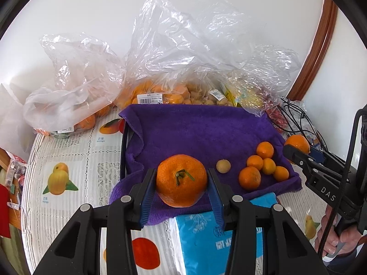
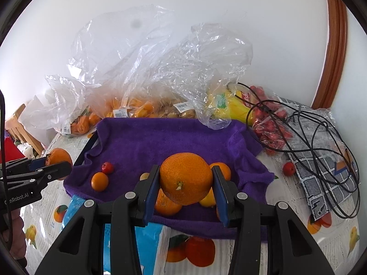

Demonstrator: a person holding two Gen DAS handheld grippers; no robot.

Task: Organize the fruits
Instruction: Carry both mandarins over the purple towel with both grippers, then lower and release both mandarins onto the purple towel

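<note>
Orange, dimpled and green-stemmed, a large mandarin [image 1: 181,180] sits clamped in the left tool [image 1: 182,186] over the purple towel [image 1: 206,128], while the right tool [image 2: 186,183] grips another orange [image 2: 186,178] above the small fruits [image 1: 263,167].

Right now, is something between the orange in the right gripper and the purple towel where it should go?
Yes. The right gripper holds its orange directly above a cluster of small oranges on the purple towel. Bare towel lies to the left.

Left gripper [image 1: 182,183] fingers clamped, right gripper [image 2: 185,183] fingers clamped
</note>
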